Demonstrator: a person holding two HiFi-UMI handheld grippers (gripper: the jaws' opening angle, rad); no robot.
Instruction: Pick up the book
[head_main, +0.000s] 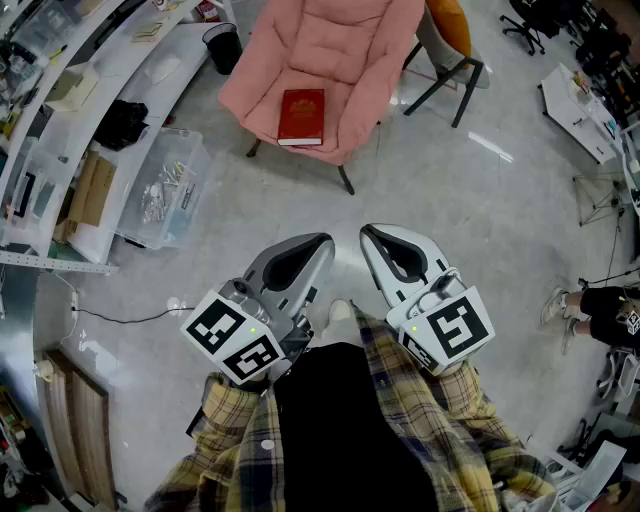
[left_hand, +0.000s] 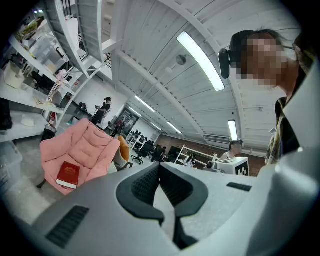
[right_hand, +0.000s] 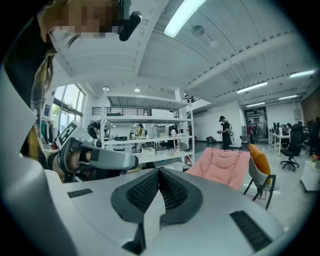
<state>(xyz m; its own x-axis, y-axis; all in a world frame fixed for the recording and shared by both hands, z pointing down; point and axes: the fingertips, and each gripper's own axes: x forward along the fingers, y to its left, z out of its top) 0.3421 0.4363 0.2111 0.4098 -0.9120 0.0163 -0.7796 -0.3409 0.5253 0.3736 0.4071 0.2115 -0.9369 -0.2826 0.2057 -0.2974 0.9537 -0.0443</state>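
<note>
View from above, standing start. My left gripper (head_main: 322, 243) and right gripper (head_main: 368, 232) are held side by side near my body, pointing toward the far side of the floor. Each has its jaws pressed together with nothing between them. The book (head_main: 301, 116), red and closed, lies flat on the seat of the pink chair (head_main: 345, 45), close to the seat's near edge and well apart from both grippers. It is slightly left of the line between them.

Hazards, as I judge them:
- (a) The jaws are together, so if I reach in without spreading them they would only shove the book deeper into the padding.
- (b) The seat is soft, so a lower jaw slid under the book could snag or pinch the fabric instead.
- (c) A grip on the top cover alone would let the book fall open and hang.
- (d) A push from the far side could tip it off the near edge onto the floor.

Count:
- one book
- two grippers
- one pink chair
- one second chair (head_main: 452, 55) with an orange cushion, to its right
- one clear plastic bin (head_main: 165, 190) on the left
- one black waste bin (head_main: 222, 45) at the far left
</note>
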